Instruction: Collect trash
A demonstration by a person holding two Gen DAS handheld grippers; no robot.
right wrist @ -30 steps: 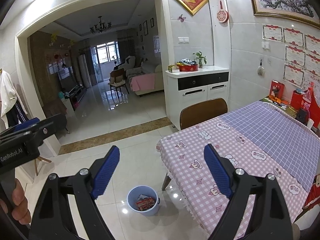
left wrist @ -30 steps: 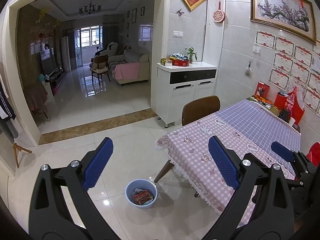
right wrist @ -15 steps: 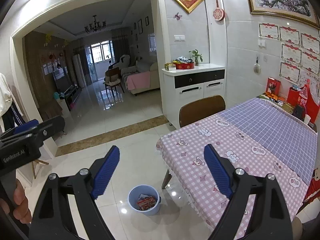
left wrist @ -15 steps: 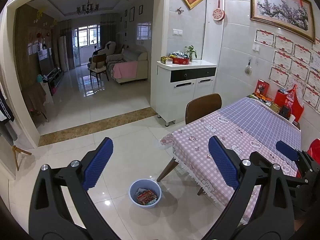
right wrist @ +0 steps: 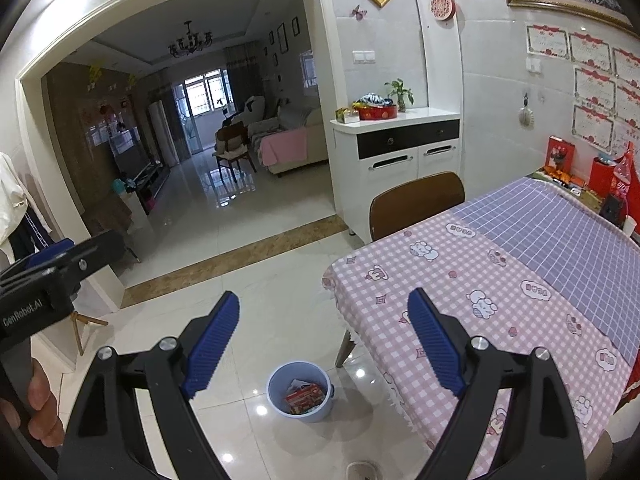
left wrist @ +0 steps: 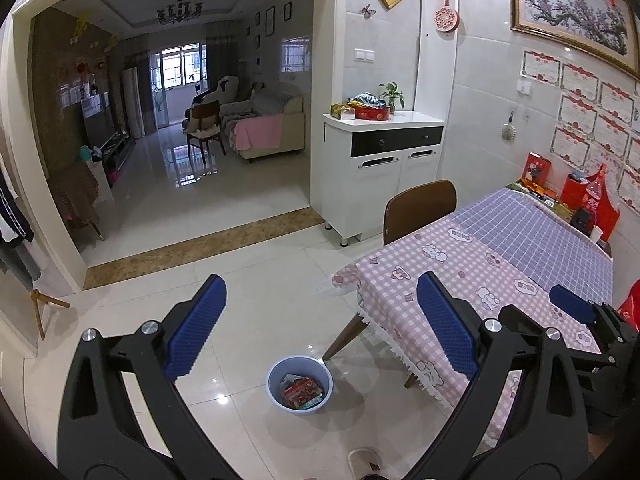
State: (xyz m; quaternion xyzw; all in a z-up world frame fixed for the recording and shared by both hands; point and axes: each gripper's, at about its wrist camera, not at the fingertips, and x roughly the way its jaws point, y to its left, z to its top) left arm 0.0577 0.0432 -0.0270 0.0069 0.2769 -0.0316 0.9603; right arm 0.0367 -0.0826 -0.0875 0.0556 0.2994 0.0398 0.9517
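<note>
A light blue bin (left wrist: 300, 385) stands on the white tile floor beside the table's near corner, with red wrappers and paper trash (left wrist: 302, 392) inside. It also shows in the right wrist view (right wrist: 300, 391). My left gripper (left wrist: 320, 328) is open and empty, held high above the bin. My right gripper (right wrist: 324, 340) is open and empty, also high above the floor. The right gripper's blue pad shows at the right edge of the left wrist view (left wrist: 572, 309). The left gripper's body shows at the left edge of the right wrist view (right wrist: 52, 280).
A table with a pink and purple checked cloth (left wrist: 500, 280) stands on the right, with red items (left wrist: 576, 196) by the wall. A brown chair (left wrist: 420, 208) sits at its far side. A white cabinet (left wrist: 380, 172) stands behind. A doorway opens to a living room (left wrist: 192, 152).
Both views have shifted slightly; the bin and table sit a little further right in the left wrist view. Both grippers stay open and empty.
</note>
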